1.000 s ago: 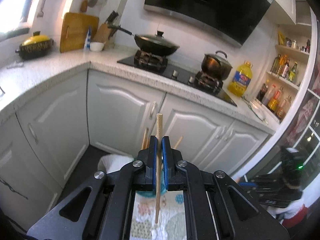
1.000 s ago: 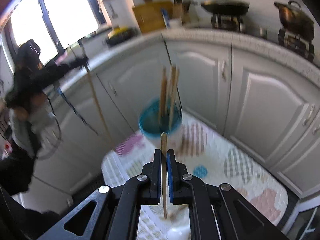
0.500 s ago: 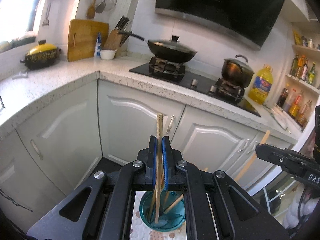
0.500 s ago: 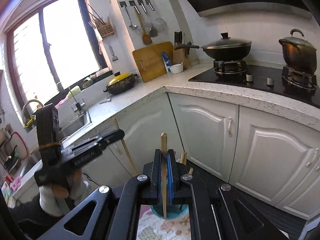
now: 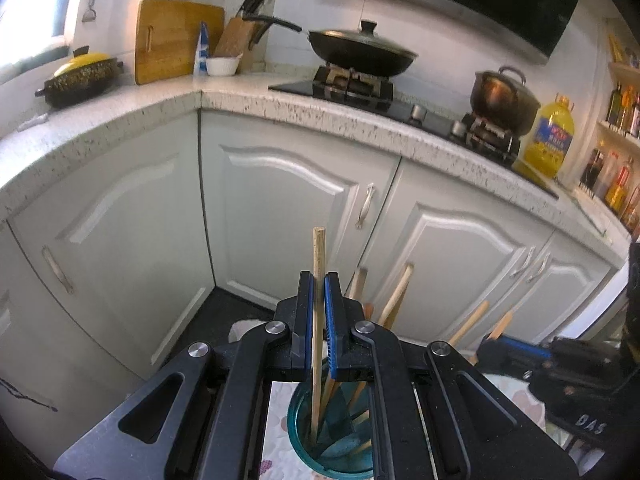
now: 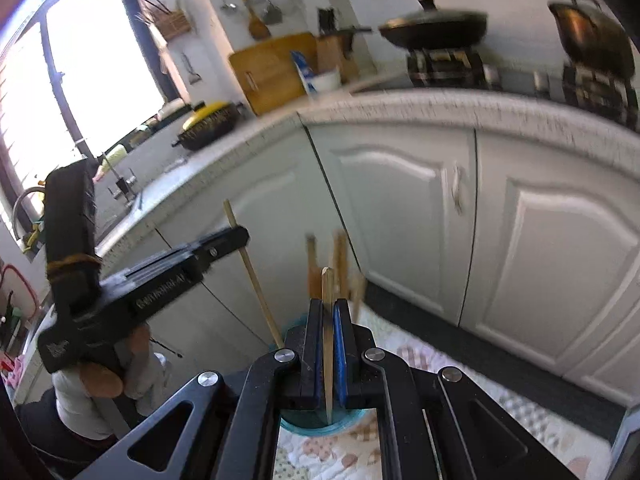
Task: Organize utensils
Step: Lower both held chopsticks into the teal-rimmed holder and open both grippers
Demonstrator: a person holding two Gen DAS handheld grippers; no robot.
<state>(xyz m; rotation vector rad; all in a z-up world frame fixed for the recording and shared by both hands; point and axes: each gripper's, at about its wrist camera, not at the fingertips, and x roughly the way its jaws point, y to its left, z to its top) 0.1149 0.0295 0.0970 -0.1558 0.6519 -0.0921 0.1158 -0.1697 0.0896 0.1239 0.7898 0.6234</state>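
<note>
My left gripper [image 5: 319, 280] is shut on a wooden chopstick [image 5: 318, 256] that stands upright, its lower end down inside a teal cup [image 5: 301, 446] holding several other chopsticks. My right gripper [image 6: 328, 306] is shut on a second wooden chopstick [image 6: 328, 288], its tip over the same teal cup [image 6: 298, 432]. The left gripper [image 6: 236, 236] with its chopstick [image 6: 252, 276] shows at the left of the right wrist view. The right gripper's body [image 5: 516, 354] shows at the right of the left wrist view.
The cup stands on a patterned cloth [image 6: 472, 384] in front of white kitchen cabinets [image 5: 304, 208]. A speckled counter [image 5: 280, 102] carries a wok [image 5: 362, 50], a pot [image 5: 504, 96], a cutting board [image 5: 172, 40] and an oil bottle [image 5: 550, 140].
Both grippers have come down and closer to the teal cup. The left chopstick's lower end now sits inside it. The right wrist view has tilted downward.
</note>
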